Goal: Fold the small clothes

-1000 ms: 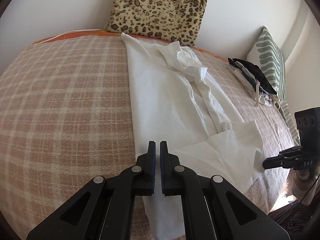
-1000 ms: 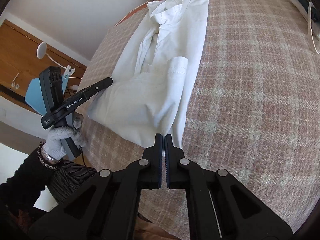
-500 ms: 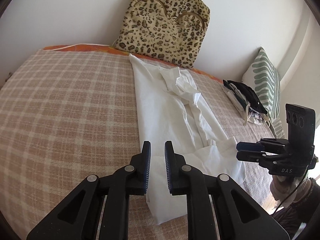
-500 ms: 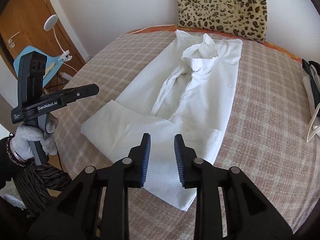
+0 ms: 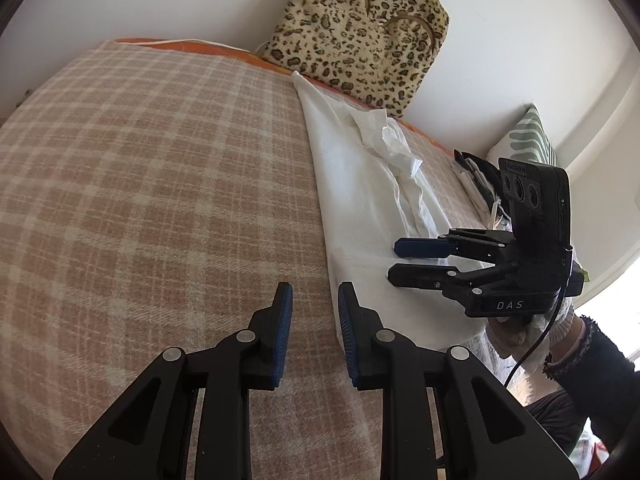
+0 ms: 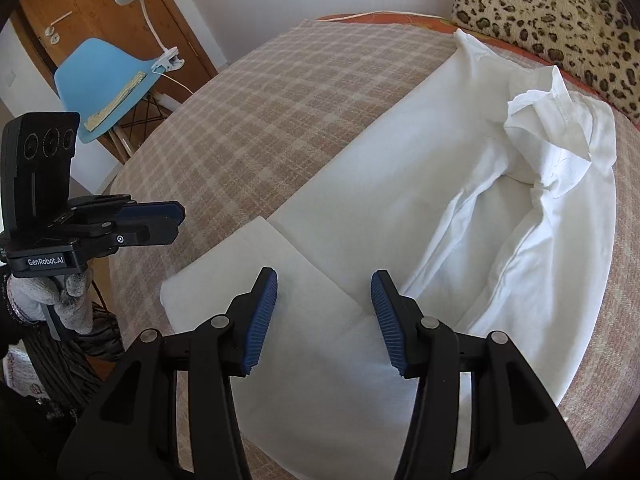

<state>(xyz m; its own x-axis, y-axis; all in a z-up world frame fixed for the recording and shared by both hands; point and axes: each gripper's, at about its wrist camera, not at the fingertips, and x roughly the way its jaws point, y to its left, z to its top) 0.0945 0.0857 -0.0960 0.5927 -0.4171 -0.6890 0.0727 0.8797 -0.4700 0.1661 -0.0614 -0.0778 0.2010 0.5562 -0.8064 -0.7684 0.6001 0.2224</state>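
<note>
A white collared shirt (image 6: pixel 460 184) lies on the plaid bed cover, collar toward the leopard cushion, its lower part folded up over the body. It also shows in the left wrist view (image 5: pixel 360 200). My right gripper (image 6: pixel 324 280) is open and empty just above the folded lower part. It appears in the left wrist view (image 5: pixel 394 258), jaws parted over the shirt's near end. My left gripper (image 5: pixel 314 296) is open and empty over the plaid cover just left of the shirt's edge. It shows in the right wrist view (image 6: pixel 176 220) beside the bed's corner.
A leopard-print cushion (image 5: pixel 360 28) leans on the wall at the bed's head. A dark and white clothes pile (image 5: pixel 476 176) and a green-patterned pillow (image 5: pixel 528 140) lie at the right. A blue chair (image 6: pixel 104 80) with a clip lamp stands by the wooden door.
Both grippers went from shut to open. The right gripper moved in over the shirt's folded lower part; the left moved to the shirt's left edge.
</note>
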